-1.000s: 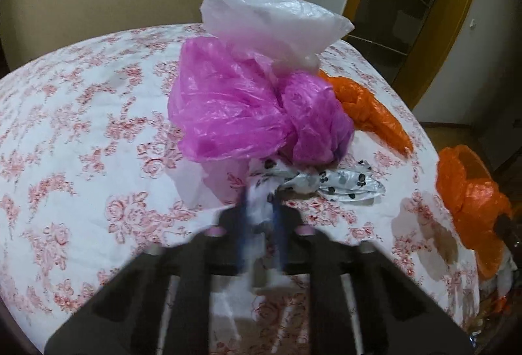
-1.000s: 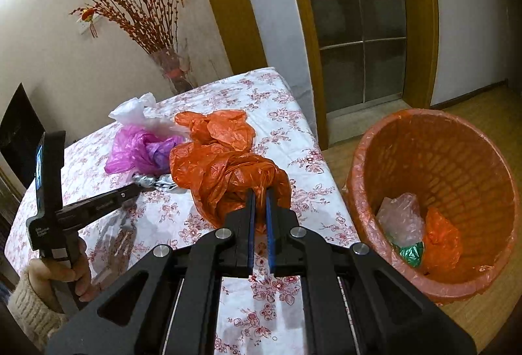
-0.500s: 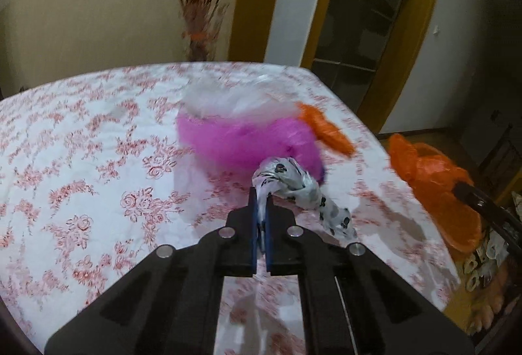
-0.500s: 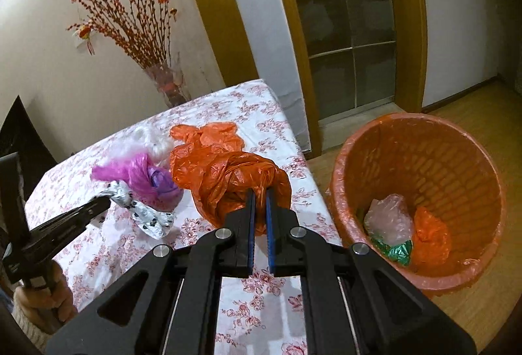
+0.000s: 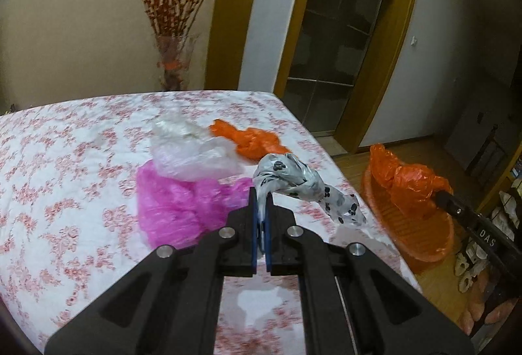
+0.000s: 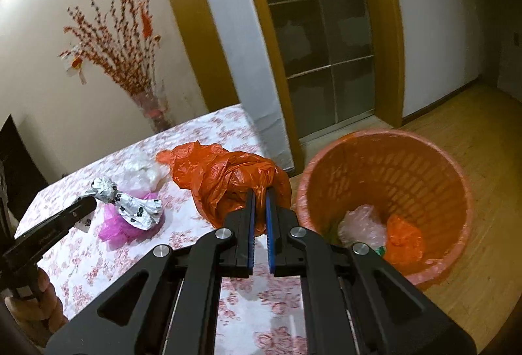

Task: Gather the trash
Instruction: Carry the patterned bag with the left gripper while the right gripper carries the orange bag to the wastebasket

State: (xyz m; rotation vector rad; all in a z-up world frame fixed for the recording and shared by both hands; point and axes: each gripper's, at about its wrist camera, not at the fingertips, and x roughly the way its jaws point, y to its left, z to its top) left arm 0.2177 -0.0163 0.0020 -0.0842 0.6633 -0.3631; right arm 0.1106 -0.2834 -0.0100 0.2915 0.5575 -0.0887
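Both grippers pointed downward over the floral table [image 5: 65, 192]. The left gripper [image 5: 261, 195] pinched a knotted, paw-print bag [image 5: 293, 182] at frame center. The right gripper [image 6: 260, 192] clamped crinkly orange plastic [image 6: 225, 179] left of the woven orange basket [image 6: 407, 166] at lower right.

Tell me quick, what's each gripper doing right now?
Left gripper: closed on the paw-print bag.
Right gripper: closed on the orange bag.

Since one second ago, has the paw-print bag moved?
Yes. The paw-print bag, clamped in the left gripper, has lifted off the table, above the pink bag.
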